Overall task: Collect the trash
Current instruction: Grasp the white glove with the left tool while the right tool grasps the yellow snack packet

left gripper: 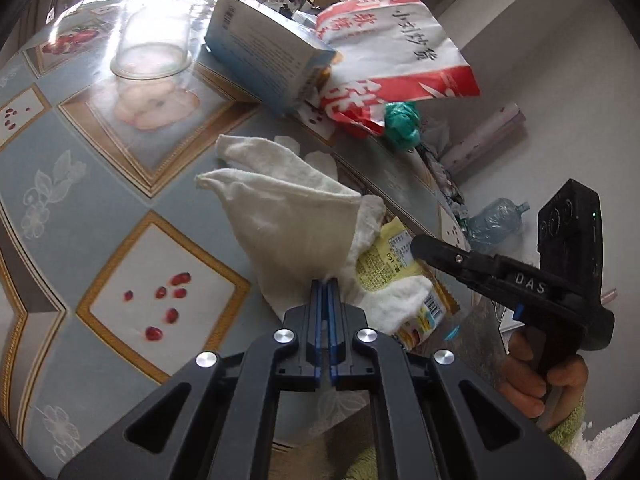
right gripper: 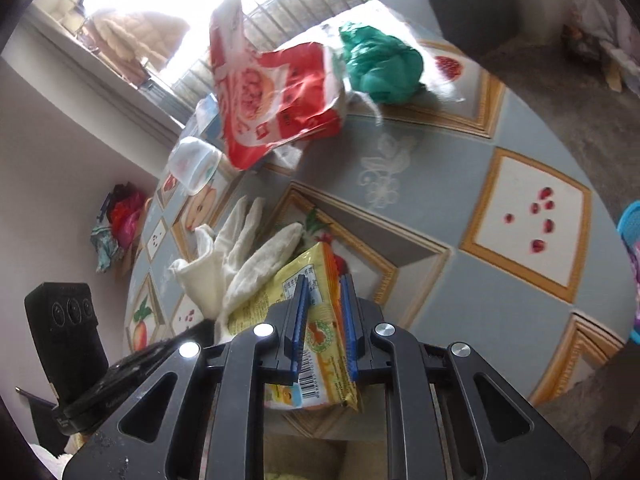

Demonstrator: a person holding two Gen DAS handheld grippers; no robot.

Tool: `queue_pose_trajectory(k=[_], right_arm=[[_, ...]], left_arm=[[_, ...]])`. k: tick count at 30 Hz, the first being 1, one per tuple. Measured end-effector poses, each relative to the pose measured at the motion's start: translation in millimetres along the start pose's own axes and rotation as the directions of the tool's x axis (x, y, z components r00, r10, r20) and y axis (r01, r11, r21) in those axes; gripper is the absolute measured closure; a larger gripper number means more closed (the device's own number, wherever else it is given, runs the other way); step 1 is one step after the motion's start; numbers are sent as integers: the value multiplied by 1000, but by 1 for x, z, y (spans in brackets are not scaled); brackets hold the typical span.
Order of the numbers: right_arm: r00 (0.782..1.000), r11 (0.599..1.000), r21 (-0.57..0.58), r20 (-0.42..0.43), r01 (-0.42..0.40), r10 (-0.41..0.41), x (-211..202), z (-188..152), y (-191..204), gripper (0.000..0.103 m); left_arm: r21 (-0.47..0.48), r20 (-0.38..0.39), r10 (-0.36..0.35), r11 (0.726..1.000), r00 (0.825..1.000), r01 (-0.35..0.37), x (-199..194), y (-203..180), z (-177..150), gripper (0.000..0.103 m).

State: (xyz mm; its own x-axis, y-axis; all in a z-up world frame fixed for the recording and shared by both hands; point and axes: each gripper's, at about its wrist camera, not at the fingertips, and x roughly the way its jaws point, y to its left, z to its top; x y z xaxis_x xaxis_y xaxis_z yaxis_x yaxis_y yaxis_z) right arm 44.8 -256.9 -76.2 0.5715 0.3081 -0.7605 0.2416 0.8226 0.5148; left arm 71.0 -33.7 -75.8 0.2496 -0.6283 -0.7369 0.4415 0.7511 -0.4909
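Observation:
My left gripper [left gripper: 325,285] is shut on a white cloth glove [left gripper: 288,216] and holds it up off the round table [left gripper: 80,184]. My right gripper [right gripper: 324,284] is shut on a yellow snack wrapper [right gripper: 320,344] at the table's near edge; the wrapper also shows in the left wrist view [left gripper: 384,264], partly under the glove [right gripper: 236,256]. A red and white food bag [left gripper: 400,52] [right gripper: 272,100], a blue and white carton [left gripper: 268,52] and a crumpled green plastic bag [left gripper: 402,124] [right gripper: 380,64] lie at the far side.
An upturned clear glass jar [left gripper: 154,46] [right gripper: 194,164] stands on the table. On the floor beyond are a plastic water bottle [left gripper: 496,220] and a paper roll [left gripper: 484,140]. A blue basket [right gripper: 630,220] is at the right edge.

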Motion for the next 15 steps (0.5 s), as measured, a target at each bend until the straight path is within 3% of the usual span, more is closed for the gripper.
queue_pose_trajectory(k=[8,11,15], right_arm=[[1000,997,74,4,-9,9,-25,-5,-28,76],[997,994,92,-46,-53,58,-31,-11,-45,74],[986,985,106,-81,-134,143,-22,-20,-38,74]], left_arm=[[33,-15,22,999,1000,-21,8,-11,3,101],[37,-17,34,999,999,-34,12,-15,4,101],[39,-18,43,998,999,-42,21,-18,7,101]])
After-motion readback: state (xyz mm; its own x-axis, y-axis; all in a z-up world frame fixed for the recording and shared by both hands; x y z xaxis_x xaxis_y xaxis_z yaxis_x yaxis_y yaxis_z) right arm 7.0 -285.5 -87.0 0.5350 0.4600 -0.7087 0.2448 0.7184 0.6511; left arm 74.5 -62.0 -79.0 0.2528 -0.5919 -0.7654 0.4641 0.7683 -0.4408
